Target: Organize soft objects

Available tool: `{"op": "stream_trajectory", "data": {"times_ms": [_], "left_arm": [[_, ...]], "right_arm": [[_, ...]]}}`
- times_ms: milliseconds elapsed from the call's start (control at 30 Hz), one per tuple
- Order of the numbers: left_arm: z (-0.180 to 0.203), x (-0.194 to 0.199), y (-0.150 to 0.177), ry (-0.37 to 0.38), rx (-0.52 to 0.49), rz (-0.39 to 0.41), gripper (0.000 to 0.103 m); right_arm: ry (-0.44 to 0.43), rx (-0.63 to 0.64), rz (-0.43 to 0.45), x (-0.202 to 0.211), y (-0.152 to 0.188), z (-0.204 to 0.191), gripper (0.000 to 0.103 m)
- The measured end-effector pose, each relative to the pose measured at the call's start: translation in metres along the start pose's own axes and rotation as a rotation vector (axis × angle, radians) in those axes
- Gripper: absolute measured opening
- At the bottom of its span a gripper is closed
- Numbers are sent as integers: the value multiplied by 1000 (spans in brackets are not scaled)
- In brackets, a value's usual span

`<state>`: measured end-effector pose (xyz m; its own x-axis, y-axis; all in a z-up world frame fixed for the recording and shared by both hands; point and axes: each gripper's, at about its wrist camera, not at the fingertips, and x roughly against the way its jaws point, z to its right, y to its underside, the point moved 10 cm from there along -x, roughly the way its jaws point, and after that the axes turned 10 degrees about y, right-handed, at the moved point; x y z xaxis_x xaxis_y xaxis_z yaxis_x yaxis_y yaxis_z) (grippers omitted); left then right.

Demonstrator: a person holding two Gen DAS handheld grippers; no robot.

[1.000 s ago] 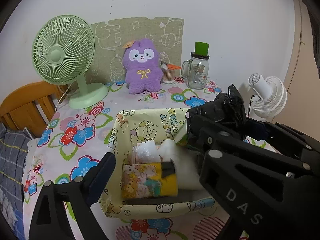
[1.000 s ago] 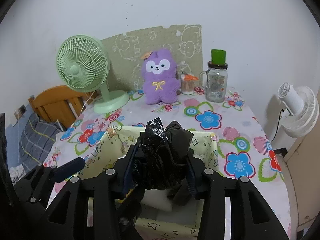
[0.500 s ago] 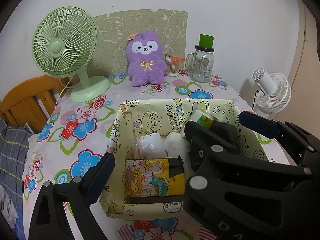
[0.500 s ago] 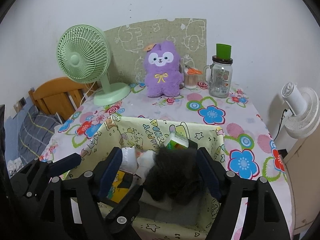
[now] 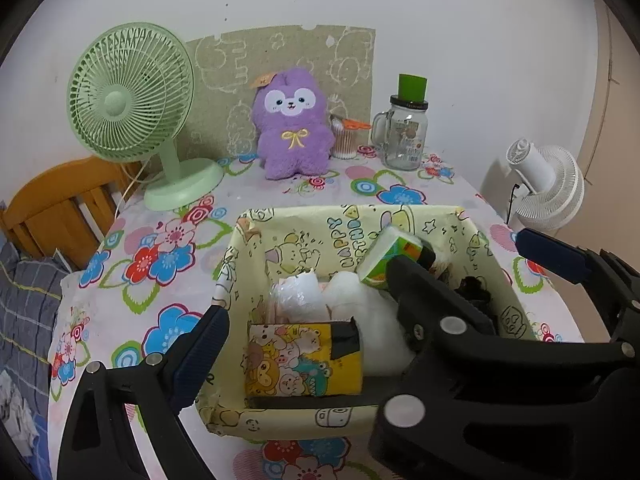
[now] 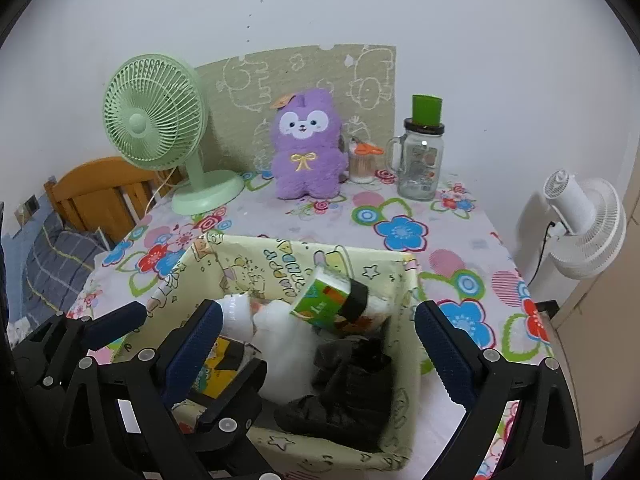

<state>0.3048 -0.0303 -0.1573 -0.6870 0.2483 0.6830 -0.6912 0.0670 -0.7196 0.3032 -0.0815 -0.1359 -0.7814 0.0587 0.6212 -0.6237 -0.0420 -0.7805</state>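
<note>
The right gripper (image 6: 316,344) has just been opening; its jaws stand wide, and the crumpled black bag (image 6: 348,388) lies loose below and between them inside the yellow cartoon-print box (image 6: 248,256). The left gripper (image 5: 304,324) stands open over the box's near-left corner.

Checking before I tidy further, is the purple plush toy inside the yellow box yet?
No, the purple plush toy sits on the flowered tablecloth against the wall, well behind the yellow box.

At six o'clock the yellow basket (image 5: 280,236) holds a cartoon pack (image 5: 296,360) and a green box (image 5: 386,258); a purple plush (image 5: 294,128) sits at twelve.
</note>
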Motion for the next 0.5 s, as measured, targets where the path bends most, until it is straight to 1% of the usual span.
{"op": "stream_trajectory", "data": {"times_ms": [167,500], "left_arm": [[1,6,-1,-16,3,8,97],[7,46,0,-27,1,72,99]], "right_arm": [[23,-6,-3,9,2,10,98],[47,-39,60,55,4,28,98]]}}
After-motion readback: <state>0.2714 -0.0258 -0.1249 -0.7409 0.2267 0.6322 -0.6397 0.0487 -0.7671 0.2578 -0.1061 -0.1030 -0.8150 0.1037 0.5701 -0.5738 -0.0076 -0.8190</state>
